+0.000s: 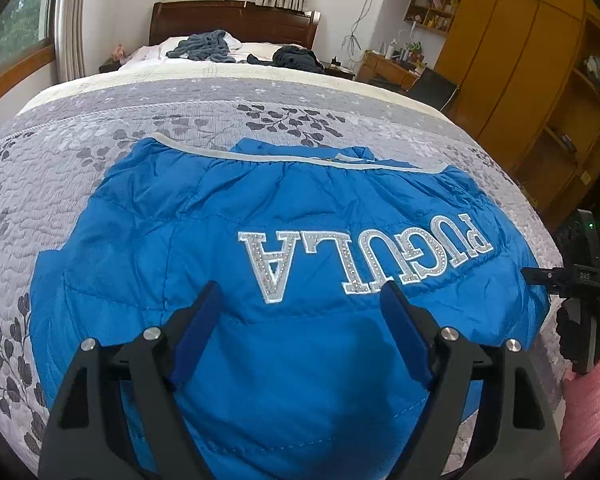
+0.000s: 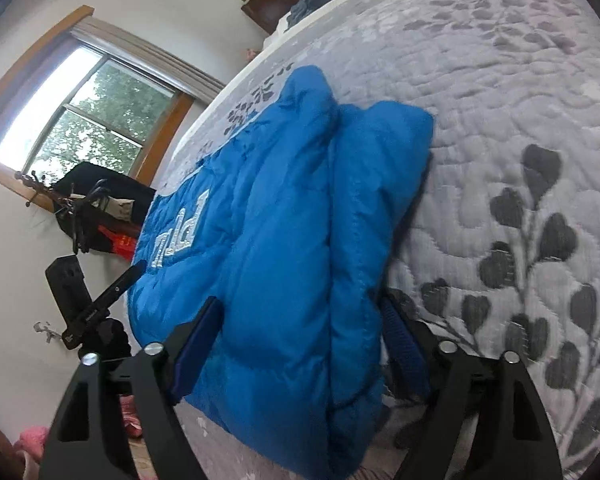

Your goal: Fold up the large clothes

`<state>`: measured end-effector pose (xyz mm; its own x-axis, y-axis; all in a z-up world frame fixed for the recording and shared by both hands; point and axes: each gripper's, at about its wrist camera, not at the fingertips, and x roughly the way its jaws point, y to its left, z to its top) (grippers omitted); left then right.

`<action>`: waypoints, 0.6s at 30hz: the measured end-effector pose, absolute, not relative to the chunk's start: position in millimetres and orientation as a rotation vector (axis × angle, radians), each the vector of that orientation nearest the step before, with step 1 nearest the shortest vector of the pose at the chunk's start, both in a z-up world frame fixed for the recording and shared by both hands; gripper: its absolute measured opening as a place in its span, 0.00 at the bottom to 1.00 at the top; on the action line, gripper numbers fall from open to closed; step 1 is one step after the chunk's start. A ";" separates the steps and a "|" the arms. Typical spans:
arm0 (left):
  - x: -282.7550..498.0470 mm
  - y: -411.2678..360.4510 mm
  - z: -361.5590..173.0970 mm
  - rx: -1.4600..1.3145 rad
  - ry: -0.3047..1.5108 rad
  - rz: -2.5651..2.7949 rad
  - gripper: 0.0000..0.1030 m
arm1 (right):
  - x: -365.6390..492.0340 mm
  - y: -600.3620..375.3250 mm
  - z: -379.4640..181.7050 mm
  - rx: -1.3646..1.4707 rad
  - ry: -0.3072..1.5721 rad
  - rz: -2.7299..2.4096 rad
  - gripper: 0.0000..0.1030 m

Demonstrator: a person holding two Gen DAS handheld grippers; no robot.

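- A blue padded jacket (image 1: 284, 248) lies back-up on a bed's grey leaf-patterned quilt (image 1: 100, 128), its silver lettering (image 1: 364, 258) upside down as seen from the left wrist camera.
- The left gripper (image 1: 302, 308) sits at the jacket's near edge with its blue-padded fingers (image 1: 198, 332) spread wide; jacket fabric fills the gap between them, but the pads do not press on it, and I cannot tell whether they touch the cloth.
- Ahead of the left gripper, past the lettering, the jacket's pale-trimmed hem (image 1: 284, 158) runs across the quilt.
- The right gripper (image 2: 300, 320) is at the jacket's (image 2: 284, 208) side edge, where the fabric bulges in two thick padded rolls.
- Its jaws also stand wide apart. The left finger (image 2: 198, 344) lies against the blue fabric; the right finger (image 2: 404, 344) is on the far side of the rolled edge, just above the quilt (image 2: 500, 100). The bulk of the edge lies between them, not squeezed.
- In the left wrist view the right gripper (image 1: 540, 276) shows far to the right, its dark tip meeting the jacket's edge, with a pink sleeve (image 1: 584, 408) below it.
- In the right wrist view the left gripper (image 2: 116, 288) appears off to the left, at the jacket's lettered side.
- Far ahead of the left gripper, dark clothes (image 1: 208, 46) lie heaped near the wooden headboard (image 1: 236, 20).
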<state>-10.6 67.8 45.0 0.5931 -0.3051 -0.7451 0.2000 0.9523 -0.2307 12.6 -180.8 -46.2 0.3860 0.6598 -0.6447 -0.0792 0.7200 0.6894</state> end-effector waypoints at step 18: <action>-10.5 65.9 41.7 -0.100 0.891 -0.290 0.81 | -4.1 -160.5 11.2 0.465 0.975 0.505 0.32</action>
